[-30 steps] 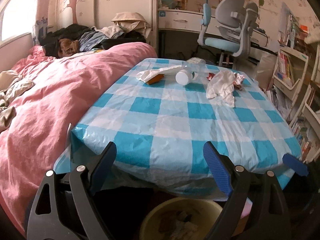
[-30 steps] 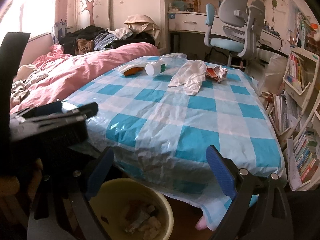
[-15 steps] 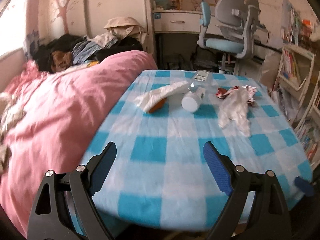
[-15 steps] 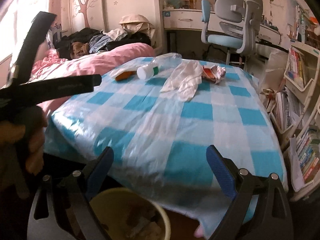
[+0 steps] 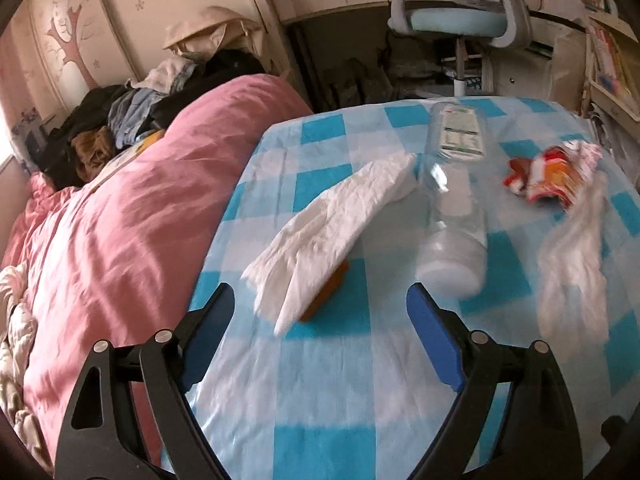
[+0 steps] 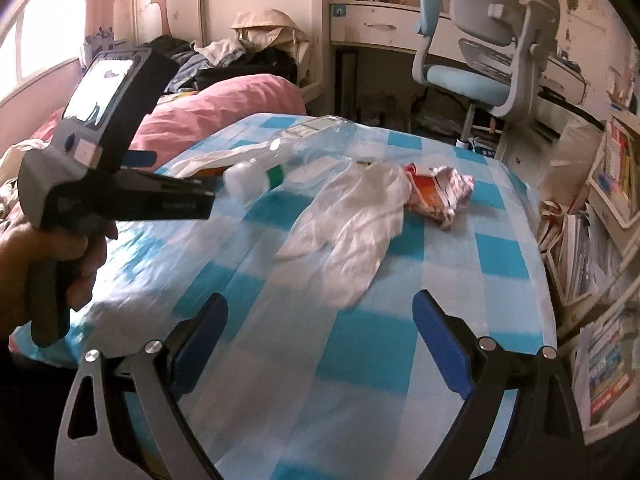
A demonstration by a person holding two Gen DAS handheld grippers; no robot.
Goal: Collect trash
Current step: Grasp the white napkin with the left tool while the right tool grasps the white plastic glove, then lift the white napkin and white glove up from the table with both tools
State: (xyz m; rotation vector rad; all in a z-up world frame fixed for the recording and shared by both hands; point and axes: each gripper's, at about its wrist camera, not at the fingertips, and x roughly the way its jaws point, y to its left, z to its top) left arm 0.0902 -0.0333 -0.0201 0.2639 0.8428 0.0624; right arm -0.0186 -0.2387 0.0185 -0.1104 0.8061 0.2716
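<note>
We are holding the left gripper (image 5: 320,312) and the right gripper (image 6: 320,320) wide apart, nothing between their fingers, over the near part of the checked tablecloth (image 5: 320,400). Just beyond the left one a white tissue (image 5: 332,224) is lying, beside it a clear bottle (image 5: 452,216), then a glove (image 6: 356,220), and farthest a red wrapper (image 6: 436,190)

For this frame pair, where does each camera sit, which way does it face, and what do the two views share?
Left wrist: on the left gripper, angled down over the checked table at the white tissue; only its open fingers show.
Right wrist: on the right gripper, facing across the table toward the desk chair; the left gripper and hand show.
Shared: plastic bottle, tissue, red wrapper.
</note>
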